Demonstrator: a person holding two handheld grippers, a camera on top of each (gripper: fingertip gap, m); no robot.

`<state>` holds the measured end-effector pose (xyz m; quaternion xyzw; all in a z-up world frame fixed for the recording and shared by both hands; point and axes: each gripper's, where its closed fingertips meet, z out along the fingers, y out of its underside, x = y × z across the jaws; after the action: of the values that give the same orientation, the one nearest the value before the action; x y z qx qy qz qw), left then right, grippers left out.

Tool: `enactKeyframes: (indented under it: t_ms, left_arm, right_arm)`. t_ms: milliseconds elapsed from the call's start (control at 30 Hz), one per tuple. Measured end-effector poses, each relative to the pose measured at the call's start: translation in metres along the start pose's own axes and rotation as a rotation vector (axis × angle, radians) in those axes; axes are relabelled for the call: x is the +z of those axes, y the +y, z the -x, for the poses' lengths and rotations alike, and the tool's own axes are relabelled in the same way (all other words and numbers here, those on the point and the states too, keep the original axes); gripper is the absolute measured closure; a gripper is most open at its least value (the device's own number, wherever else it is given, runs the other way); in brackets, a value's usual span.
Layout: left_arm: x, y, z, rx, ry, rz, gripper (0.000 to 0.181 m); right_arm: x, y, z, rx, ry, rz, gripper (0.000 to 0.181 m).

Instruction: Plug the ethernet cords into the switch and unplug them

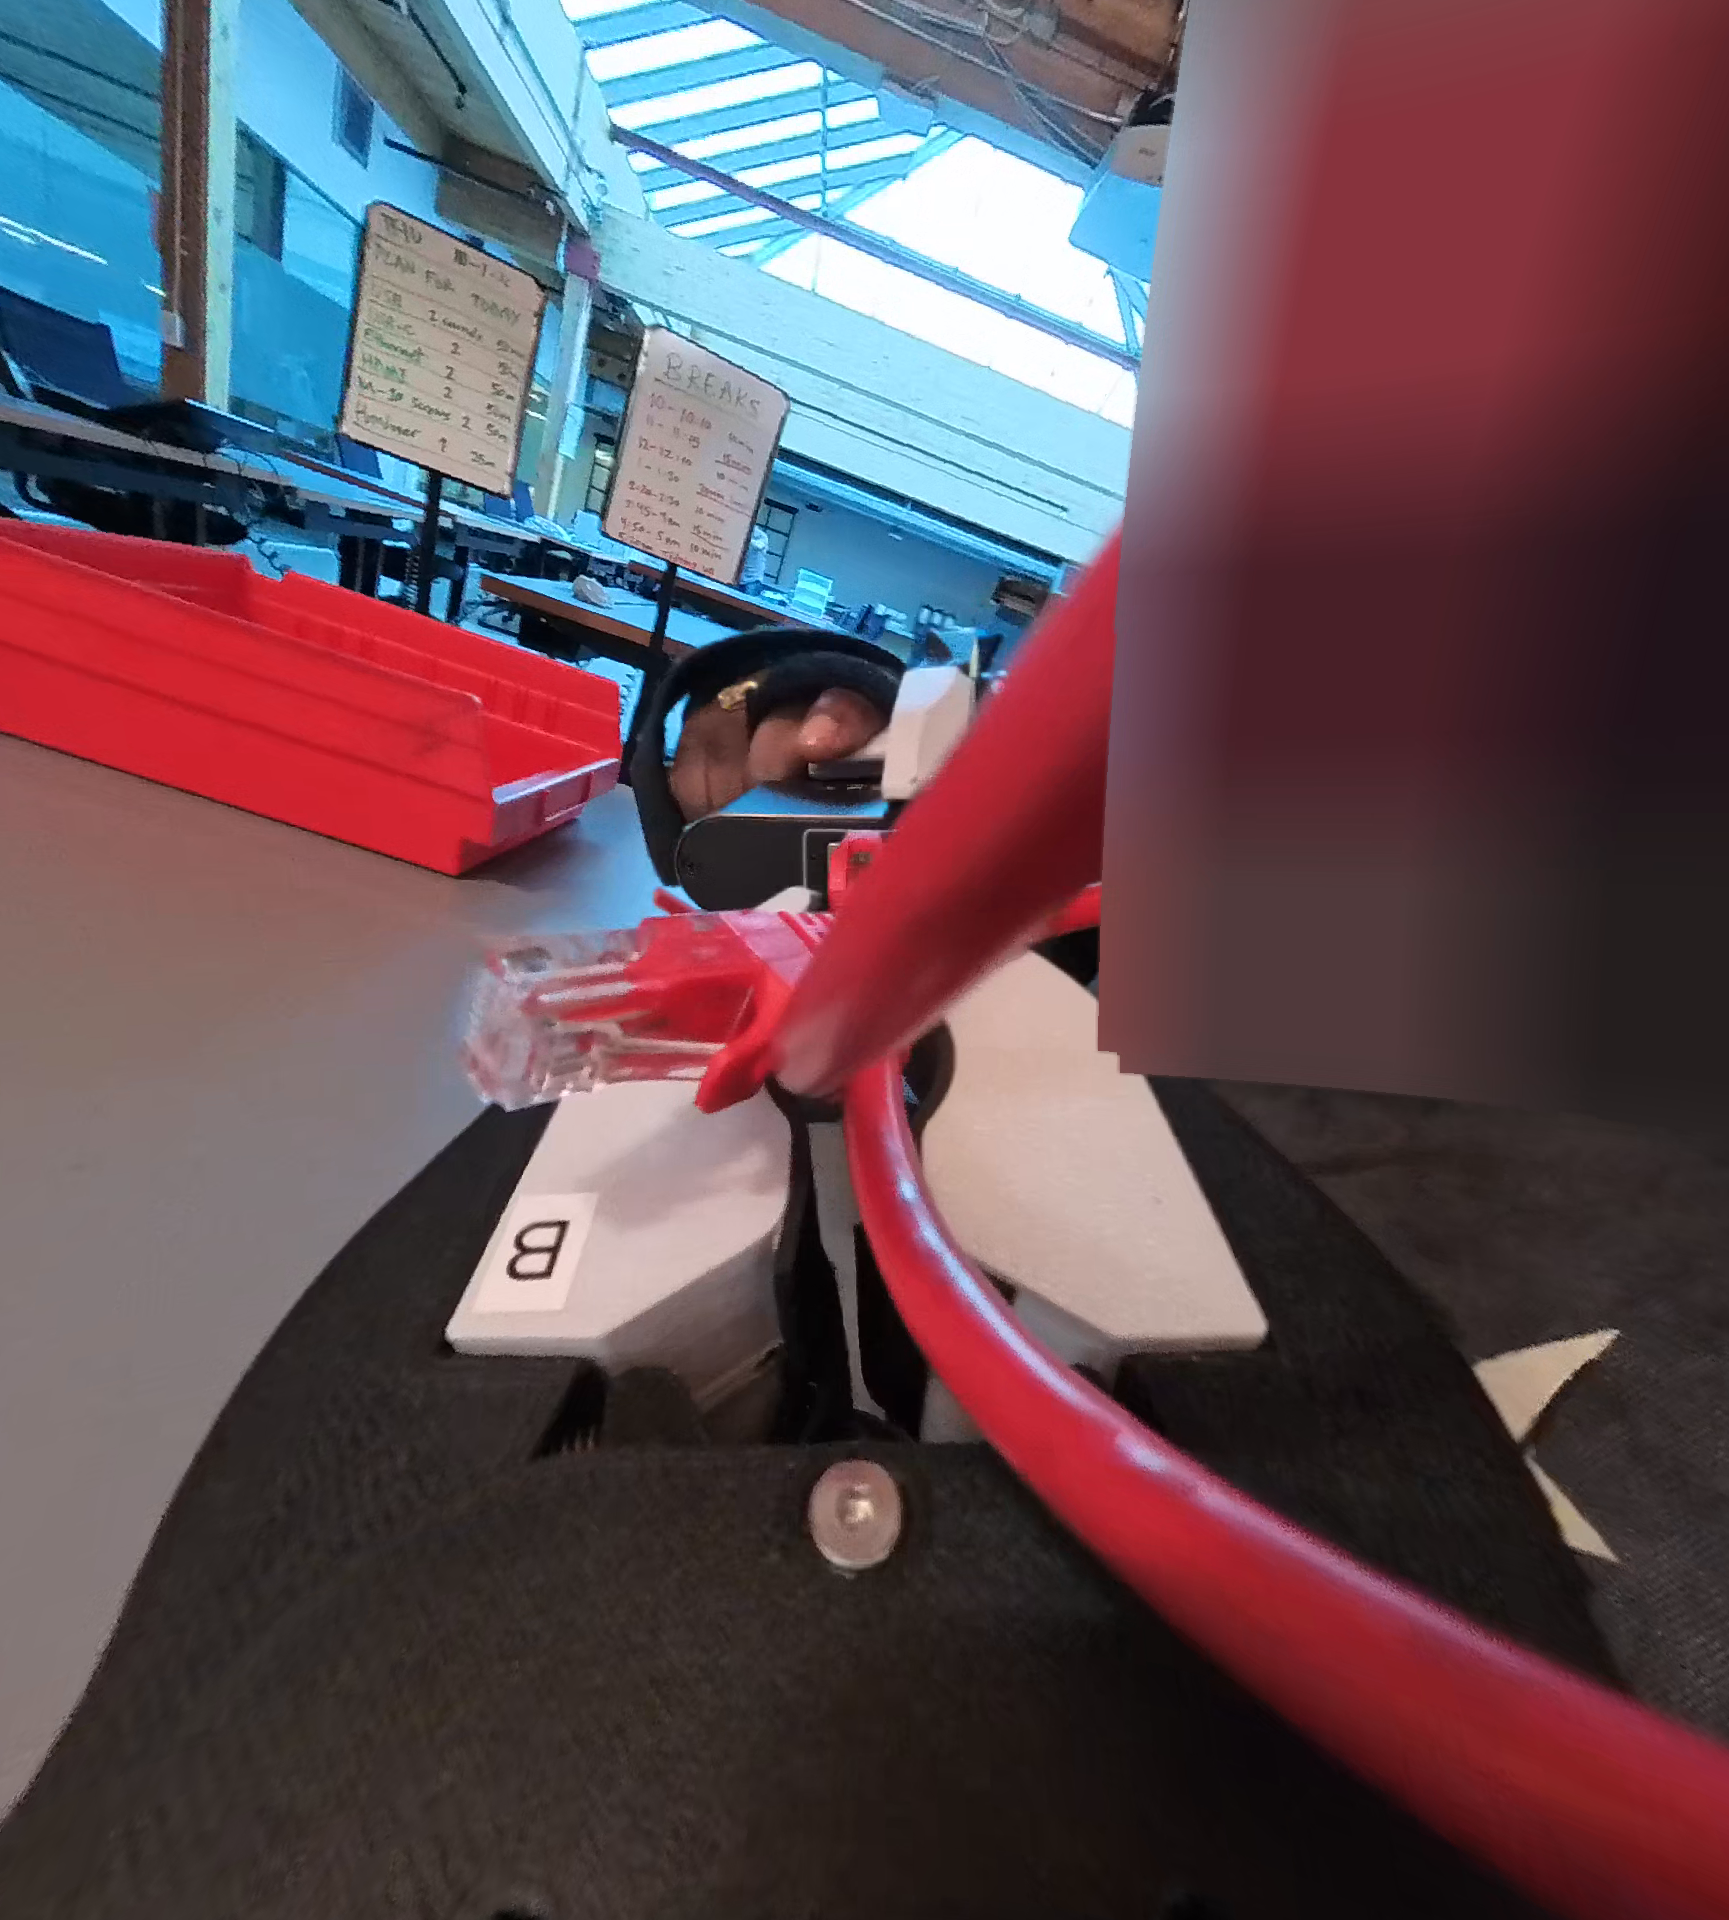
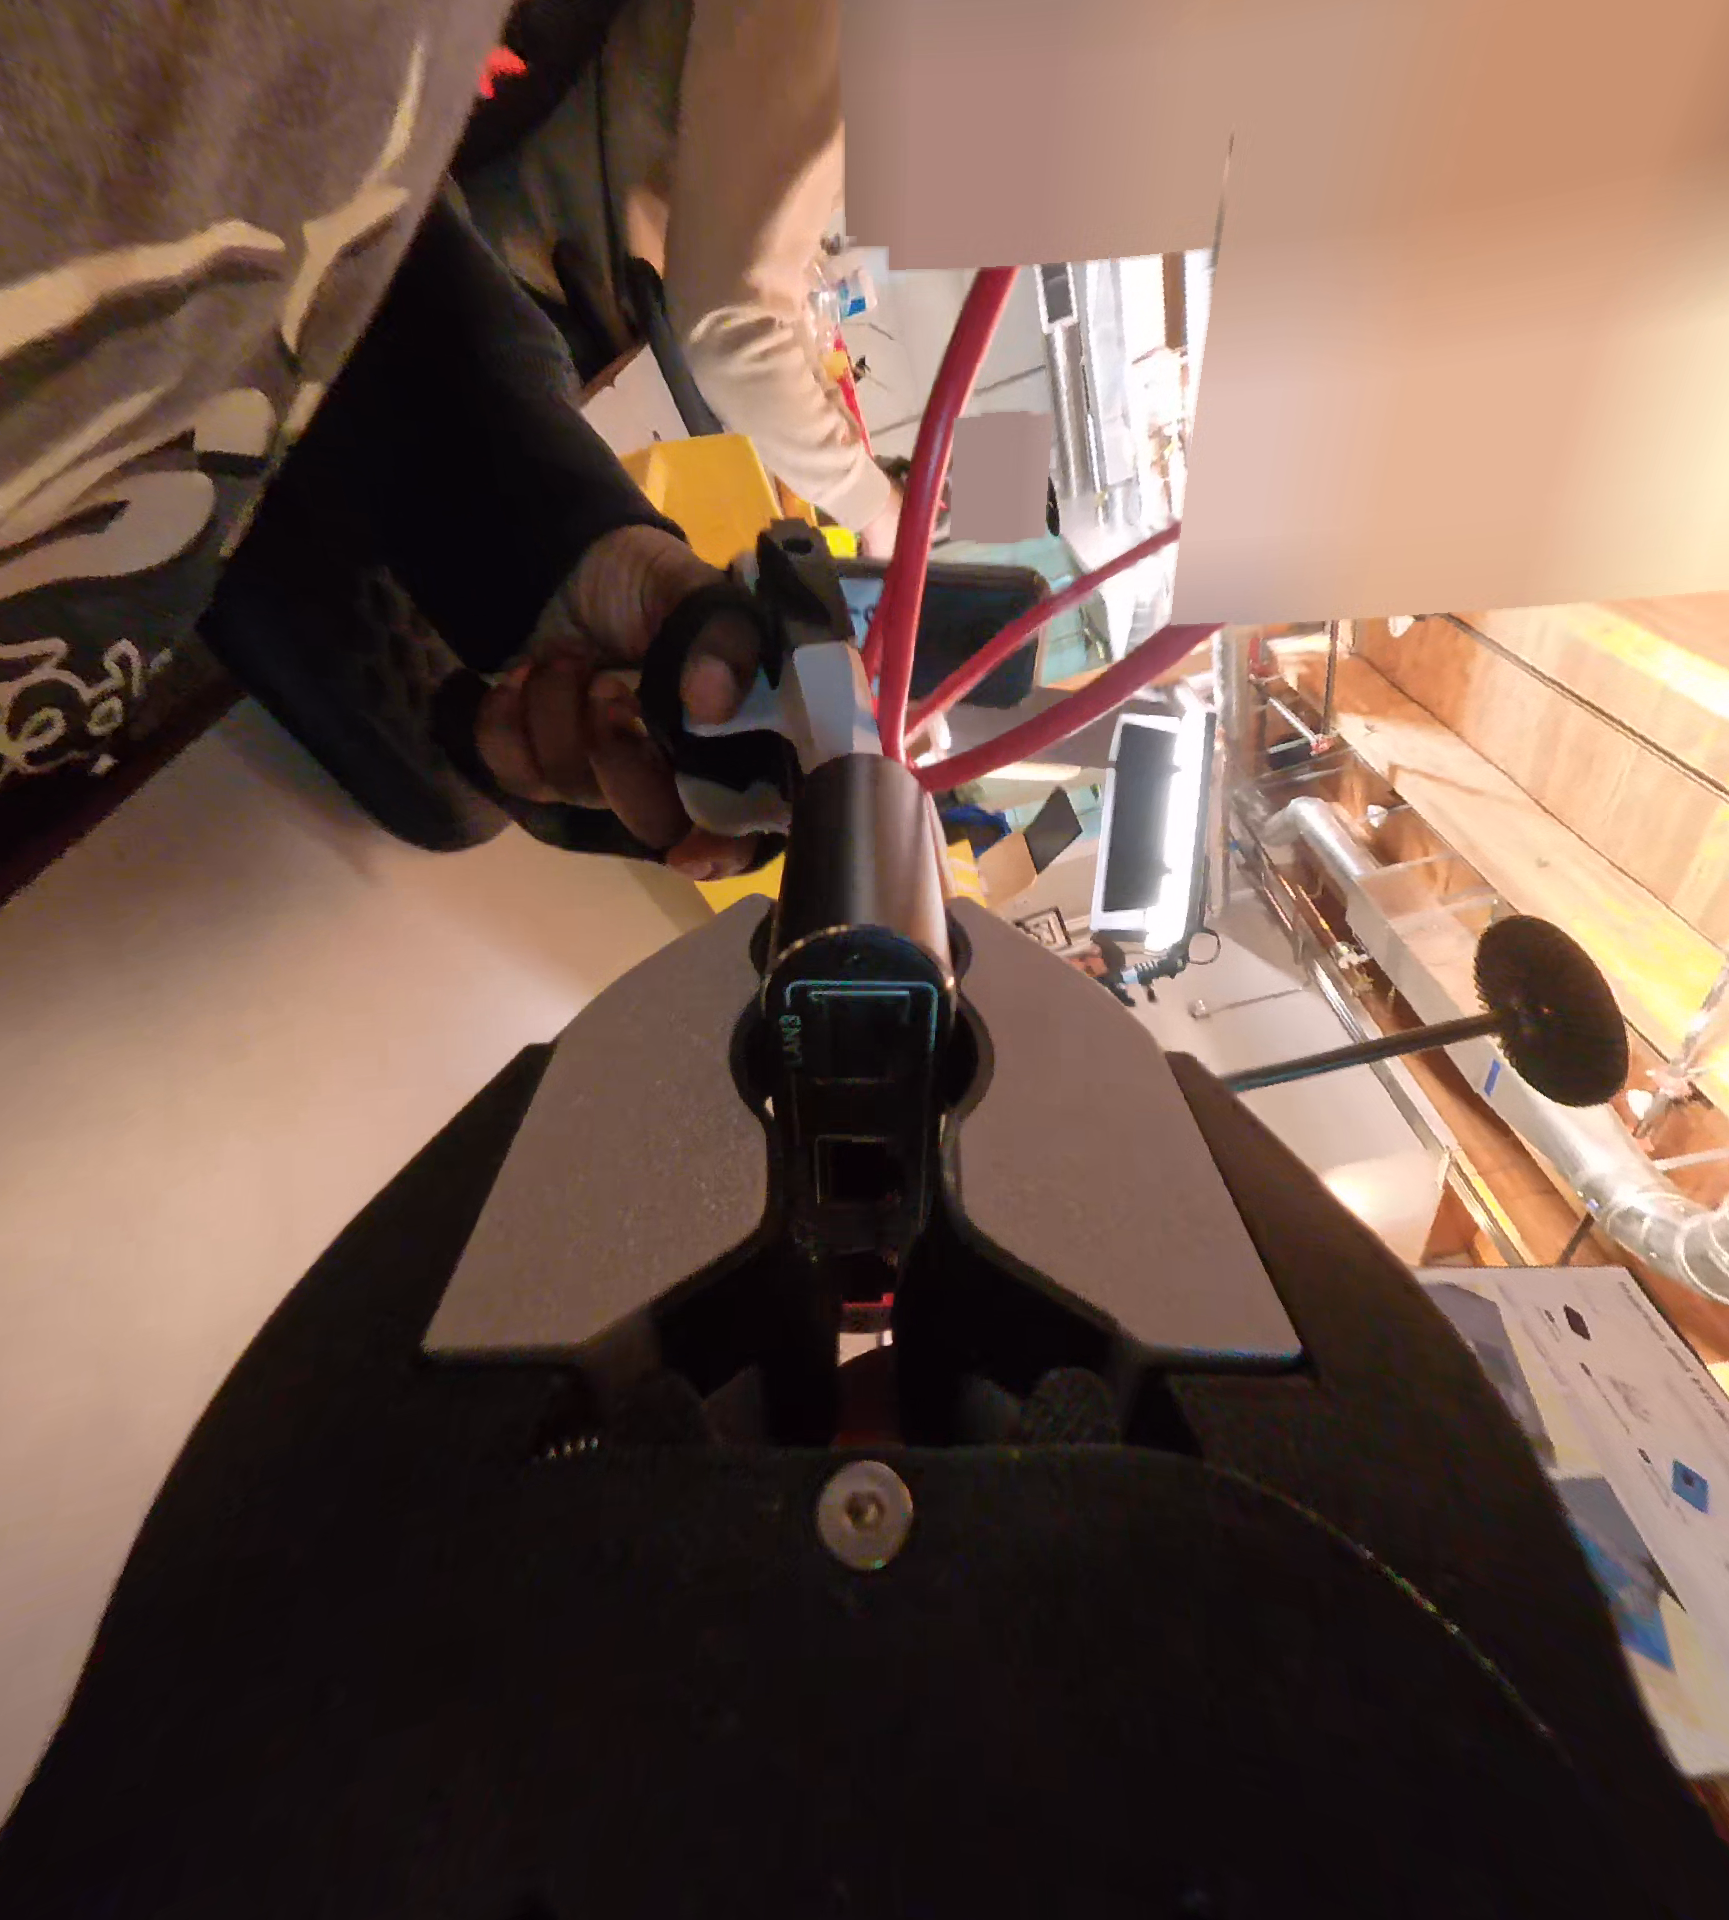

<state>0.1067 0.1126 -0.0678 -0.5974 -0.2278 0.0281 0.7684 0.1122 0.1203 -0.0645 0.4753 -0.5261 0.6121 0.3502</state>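
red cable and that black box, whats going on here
A person is working with two handheld grippers. The left gripper is shut on a red ethernet cord just behind its clear plug, which sticks out free, not in any port. The right gripper is clamped on a black switch, held up with its ports facing the camera; the two that show clearly look empty. A red bin sits on the grey table. So the plug is out, between plugging and unplugging.
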Motion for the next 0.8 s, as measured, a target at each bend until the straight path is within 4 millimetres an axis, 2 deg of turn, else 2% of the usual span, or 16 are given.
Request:
enactKeyframes:
  t_ms: [67,167,267,367,467,600,667,733,800]
  left_arm:
    - [0.0,0.005,-0.004,-0.001,0.029,0.037,0.17]
    - [-0.001,0.002,-0.007,0.014,0.031,0.024,0.169]
    - [-0.001,-0.002,0.001,0.016,-0.016,-0.008,0.169]
    - [-0.001,-0.01,0.014,0.0,-0.089,-0.045,0.166]
    - [-0.009,-0.013,0.039,-0.032,-0.233,-0.061,0.137]
    - [-0.029,-0.012,0.059,-0.014,-0.382,-0.056,0.133]
    - [-0.032,-0.015,0.061,0.034,-0.425,-0.064,0.134]
    - [-0.032,-0.015,0.062,0.079,-0.451,-0.05,0.134]
    - [-0.031,-0.014,0.062,0.11,-0.471,-0.03,0.134]
  right_arm:
    - [0.001,-0.004,0.006,-0.021,-0.033,-0.022,0.155]
    - [0.002,-0.007,0.003,-0.03,-0.026,-0.034,0.154]
    - [0.004,0.003,-0.001,-0.009,-0.02,-0.001,0.155]
    - [0.005,0.02,-0.01,0.085,0.007,0.077,0.154]
    - [-0.002,0.047,-0.029,0.211,0.096,0.185,0.154]
    - [-0.025,0.089,-0.055,0.478,0.25,0.328,0.155]
    - [-0.035,0.112,-0.059,0.584,0.312,0.444,0.155]
    - [-0.047,0.137,-0.053,0.572,0.331,0.63,0.155]
    - [-0.06,0.158,-0.042,0.429,0.306,0.871,0.155]
